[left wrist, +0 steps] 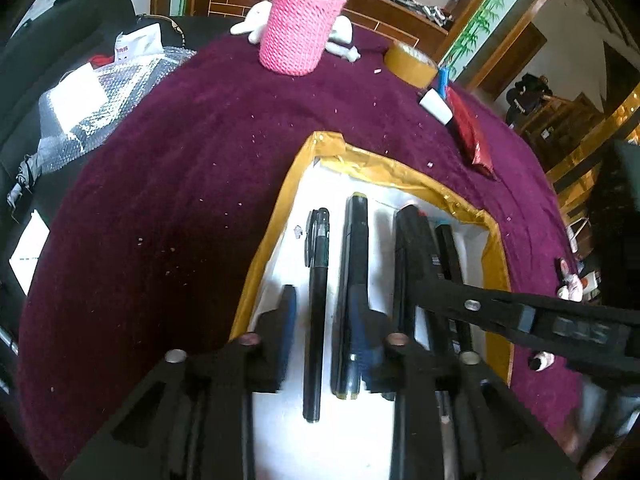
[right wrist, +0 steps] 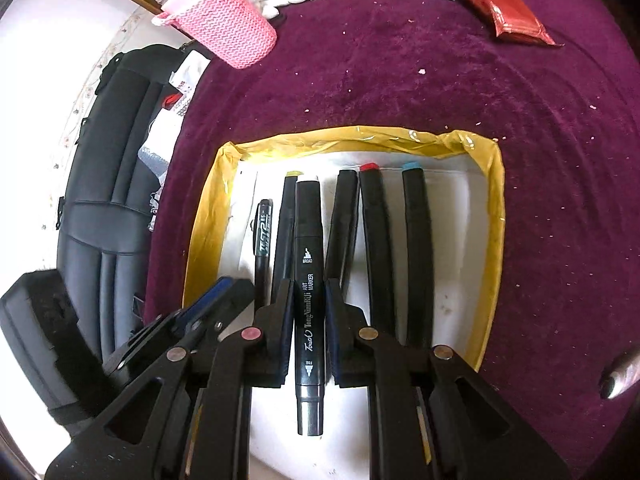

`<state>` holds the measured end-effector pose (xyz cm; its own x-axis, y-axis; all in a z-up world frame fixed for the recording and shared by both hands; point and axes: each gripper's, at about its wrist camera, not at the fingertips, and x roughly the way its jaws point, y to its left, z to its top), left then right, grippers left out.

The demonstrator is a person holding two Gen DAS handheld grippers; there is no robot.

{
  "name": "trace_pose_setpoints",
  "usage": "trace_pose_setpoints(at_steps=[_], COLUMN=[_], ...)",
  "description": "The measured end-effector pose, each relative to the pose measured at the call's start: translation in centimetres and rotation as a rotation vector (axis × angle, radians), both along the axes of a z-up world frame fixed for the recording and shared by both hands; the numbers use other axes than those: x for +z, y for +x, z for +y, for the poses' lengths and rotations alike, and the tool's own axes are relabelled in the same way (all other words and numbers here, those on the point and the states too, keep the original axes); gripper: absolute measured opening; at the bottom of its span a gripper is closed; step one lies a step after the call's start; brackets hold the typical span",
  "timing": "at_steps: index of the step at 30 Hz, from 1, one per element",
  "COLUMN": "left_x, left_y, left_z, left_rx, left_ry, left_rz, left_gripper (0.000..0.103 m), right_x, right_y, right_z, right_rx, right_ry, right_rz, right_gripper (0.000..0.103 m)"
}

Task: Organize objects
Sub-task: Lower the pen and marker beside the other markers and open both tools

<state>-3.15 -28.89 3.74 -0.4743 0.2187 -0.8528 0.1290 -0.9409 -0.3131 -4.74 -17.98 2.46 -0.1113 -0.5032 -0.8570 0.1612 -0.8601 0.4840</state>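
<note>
A shallow white tray with a yellow-taped rim (left wrist: 400, 168) (right wrist: 360, 140) lies on the purple cloth and holds several black markers side by side. My left gripper (left wrist: 324, 312) is open over the tray's left part. A thin black pen (left wrist: 316, 320) lies between its fingers, with a gap on each side. My right gripper (right wrist: 310, 304) is shut on a black art marker (right wrist: 308, 248) with white lettering, held lengthwise just above the tray among the others. One of its fingers (left wrist: 440, 288) reaches in from the right in the left wrist view.
A pink knitted cup sleeve (left wrist: 300, 28) (right wrist: 224, 36) stands at the cloth's far side beside a white toy (left wrist: 252, 24). A tape roll (left wrist: 412, 62), a white cap (left wrist: 436, 106) and a red packet (left wrist: 468, 128) lie far right. Bubble wrap (left wrist: 100, 100) and a black bag (right wrist: 108, 200) sit off the left edge.
</note>
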Motion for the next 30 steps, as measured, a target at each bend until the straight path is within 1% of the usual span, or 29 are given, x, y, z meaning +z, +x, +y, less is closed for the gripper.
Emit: trace_pose_setpoints(at_steps=[3,4,5,10,17,25,30], left_x=[1.2,1.6,1.8,2.6,2.5,2.8,3.5], left_y=[1.1,1.6,1.9,3.2,4.1,4.6,4.9], left_z=[-0.4,-0.7,-0.9,-2.3,-3.1,-2.4,-1.9], left_rx=[0.008,0.02,0.03,0.08,0.12,0.107,0.096], left_ry=[0.012,0.018,0.022,0.039,0.047,0.04,0.022], left_rz=[0.023,0.029,0.032,0.036,0.025,0.032,0.04], left_gripper=[0.033,0.037,0.039,0.041,0.041,0.043,0.044], right_x=[-0.3,-0.3,-0.2,0.1,0.3,0.7,1.3], right_y=[-0.2,-0.3,-0.3,-0.4,-0.3,-0.2,0.1], right_z=[-0.7,-0.8,-1.1,-1.9,-2.7,-2.0,-1.7], right_rx=[-0.002,-0.001,0.001,0.022,0.045,0.052,0.054], right_ry=[0.005,0.007,0.011,0.064,0.092,0.089,0.091], right_rz=[-0.004,-0.004,0.0,0.047,0.074,0.077,0.084], right_gripper=[0.013,0.013,0.013,0.013,0.013,0.014,0.017])
